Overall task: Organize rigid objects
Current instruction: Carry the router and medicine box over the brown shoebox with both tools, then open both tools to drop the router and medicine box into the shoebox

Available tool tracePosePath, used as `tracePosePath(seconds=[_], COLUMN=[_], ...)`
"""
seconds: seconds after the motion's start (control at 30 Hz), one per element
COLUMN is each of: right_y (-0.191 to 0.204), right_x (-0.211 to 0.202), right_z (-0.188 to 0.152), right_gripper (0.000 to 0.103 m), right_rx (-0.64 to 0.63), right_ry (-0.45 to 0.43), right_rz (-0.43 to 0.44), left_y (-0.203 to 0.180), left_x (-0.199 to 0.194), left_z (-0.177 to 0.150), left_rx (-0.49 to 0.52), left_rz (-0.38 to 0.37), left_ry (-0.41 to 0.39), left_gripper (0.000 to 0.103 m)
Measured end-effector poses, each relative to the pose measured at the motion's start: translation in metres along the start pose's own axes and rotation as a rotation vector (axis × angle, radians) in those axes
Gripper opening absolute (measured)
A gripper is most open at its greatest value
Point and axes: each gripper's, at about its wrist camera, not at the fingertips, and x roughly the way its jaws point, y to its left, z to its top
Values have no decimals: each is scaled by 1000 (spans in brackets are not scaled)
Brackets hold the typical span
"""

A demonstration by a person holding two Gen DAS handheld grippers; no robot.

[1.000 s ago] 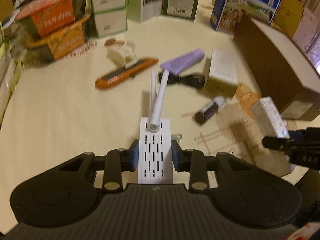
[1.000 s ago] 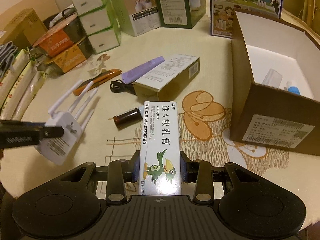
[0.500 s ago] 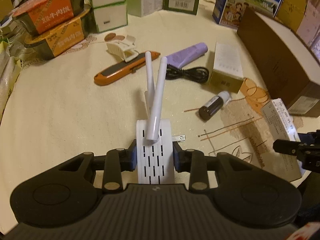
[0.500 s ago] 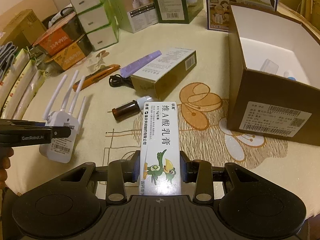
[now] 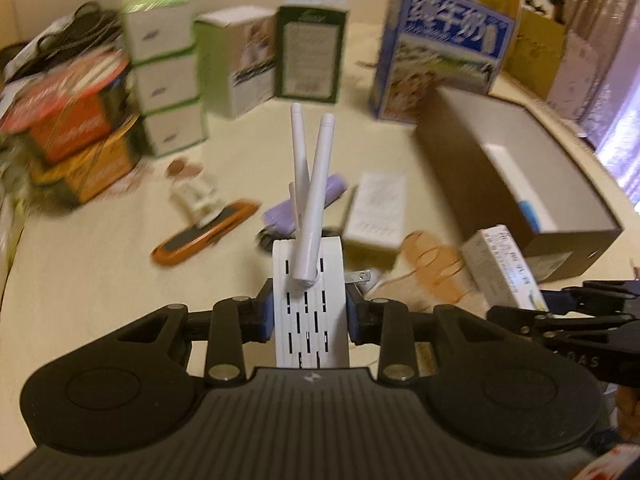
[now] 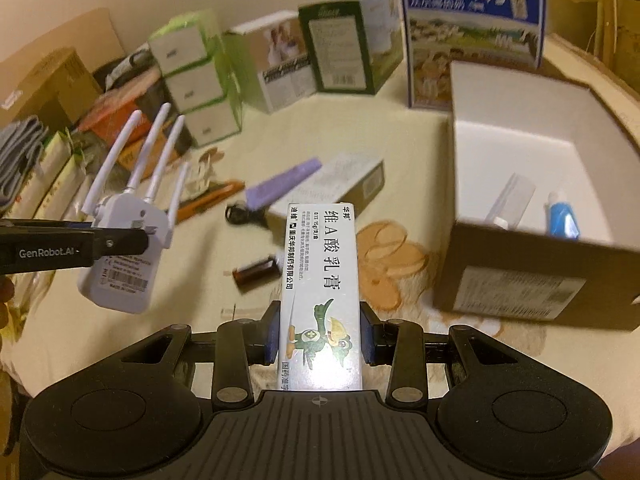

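Observation:
My left gripper (image 5: pixel 308 314) is shut on a white Wi-Fi repeater (image 5: pixel 308 280) with upright antennas, held above the table; it also shows in the right wrist view (image 6: pixel 124 248). My right gripper (image 6: pixel 320 336) is shut on a white ointment box (image 6: pixel 320 280) with a green bird print; the box also shows in the left wrist view (image 5: pixel 504 268). An open brown cardboard box (image 6: pixel 532 280) stands to the right, with a blue tube (image 6: pixel 562 220) and a clear item (image 6: pixel 512 200) inside.
On the cream cloth lie an orange utility knife (image 5: pixel 204 236), a purple case (image 6: pixel 284 184), a black cable (image 6: pixel 240 216), a brown vial (image 6: pixel 256 272) and a flat green-white box (image 6: pixel 332 188). Cartons and a milk box (image 6: pixel 472 28) stand at the back.
Both grippers have lifted their objects higher above the table. The repeater has tilted so that its antennas stand more upright. The views now take in more of the back row and the open box.

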Motion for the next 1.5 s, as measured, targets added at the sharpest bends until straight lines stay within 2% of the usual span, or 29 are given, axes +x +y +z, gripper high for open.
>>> tracePosePath(seconds=[0.2, 0.37, 0.53, 0.73, 1.07, 1.3, 1.5], right_y=[-23, -57, -96, -140, -206, -231, -243], right_x=[-25, -43, -50, -43, 6, 49, 69], right_z=[26, 48, 68, 89, 113, 121, 123], right_gripper=[35, 35, 35, 35, 35, 35, 35], right_rx=[25, 55, 92, 127, 221, 290, 353], right_ry=[-68, -121, -148, -149, -85, -31, -8], right_rz=[-36, -95, -153, -202, -246, -242, -226], left_y=[-46, -91, -134, -180, -220, -232, -231], left_x=[1, 10, 31, 71, 147, 194, 225], left_z=[36, 67, 96, 123, 157, 165, 167], left_rx=[63, 120, 152, 199, 272, 323, 352], left_rz=[-82, -154, -222, -263, -261, -226, -200], left_ry=[-53, -90, -93, -64, 3, 60, 103], left_gripper=[28, 28, 28, 28, 29, 29, 29])
